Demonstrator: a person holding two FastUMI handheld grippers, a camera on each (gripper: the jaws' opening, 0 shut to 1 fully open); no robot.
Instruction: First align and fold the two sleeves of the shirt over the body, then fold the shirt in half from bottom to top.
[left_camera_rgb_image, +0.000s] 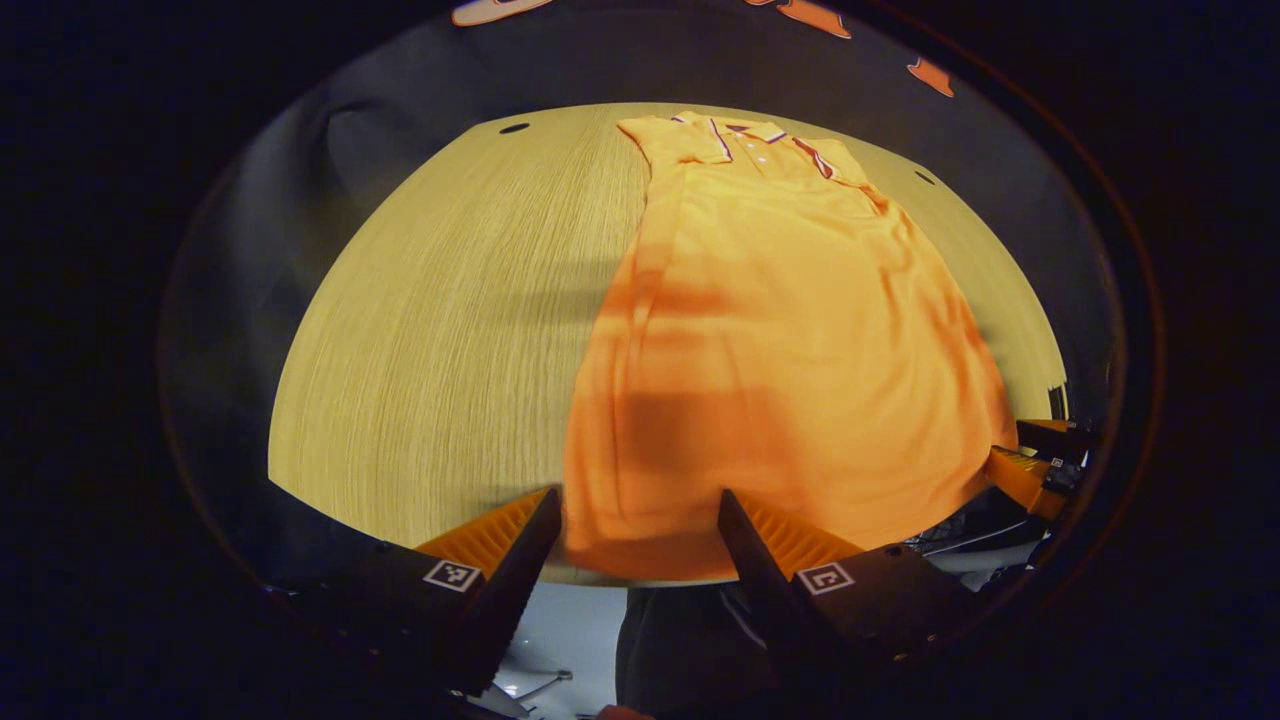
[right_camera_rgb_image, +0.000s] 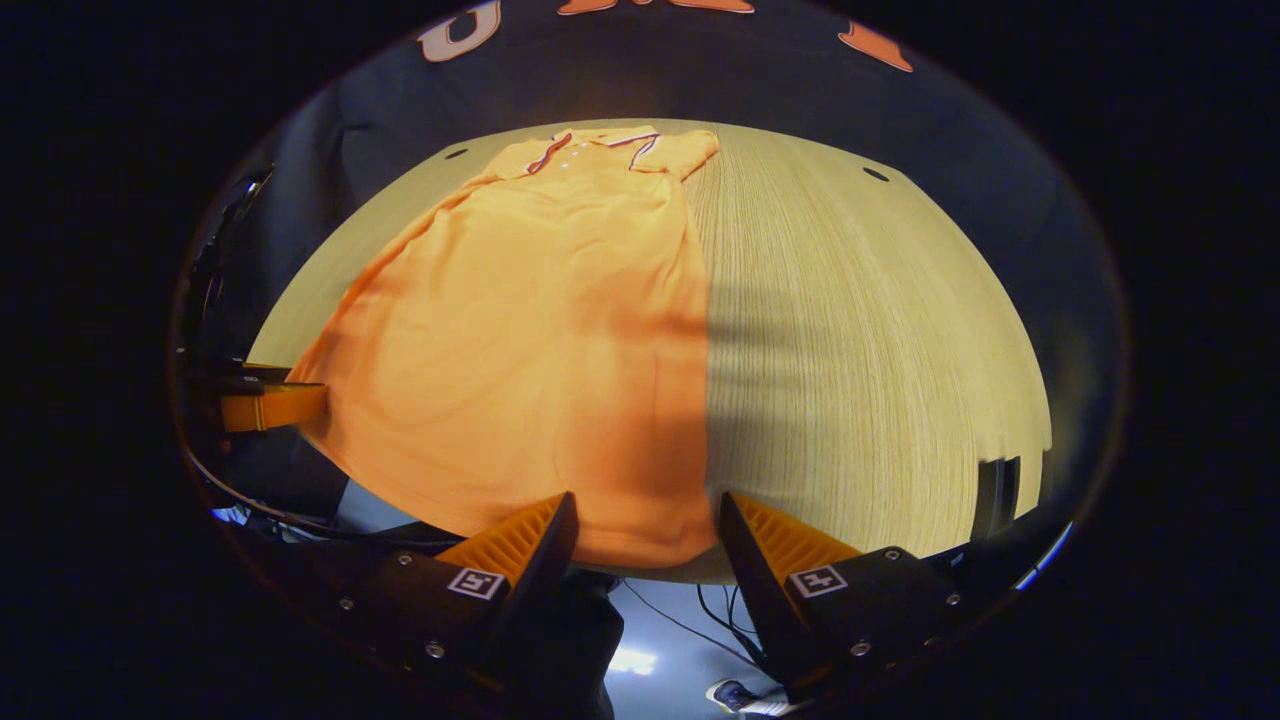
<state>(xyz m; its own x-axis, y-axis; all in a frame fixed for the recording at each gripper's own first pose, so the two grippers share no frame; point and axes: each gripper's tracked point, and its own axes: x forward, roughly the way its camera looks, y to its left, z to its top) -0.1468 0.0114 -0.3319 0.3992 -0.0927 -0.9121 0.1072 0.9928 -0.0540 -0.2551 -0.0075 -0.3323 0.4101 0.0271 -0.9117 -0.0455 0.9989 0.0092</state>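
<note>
An orange polo shirt (left_camera_rgb_image: 780, 340) lies flat on the wooden table (left_camera_rgb_image: 450, 330), collar at the far edge and hem at the near edge, both sleeves folded in over the body. My left gripper (left_camera_rgb_image: 640, 510) hovers open just above the hem's left corner. In the right gripper view the same shirt (right_camera_rgb_image: 530, 340) spreads leftward, and my right gripper (right_camera_rgb_image: 645, 515) is open over the hem's right corner. Nothing sits between either pair of fingers. The right gripper (left_camera_rgb_image: 1040, 460) shows at the far right of the left gripper view; the left gripper (right_camera_rgb_image: 265, 405) shows at the left of the right gripper view.
Bare wood lies left of the shirt in the left gripper view and on the table (right_camera_rgb_image: 870, 340) right of the shirt in the right gripper view. Small dark holes (left_camera_rgb_image: 514, 128) mark the tabletop's far corners. Below the near edge are floor and cables (right_camera_rgb_image: 700, 620).
</note>
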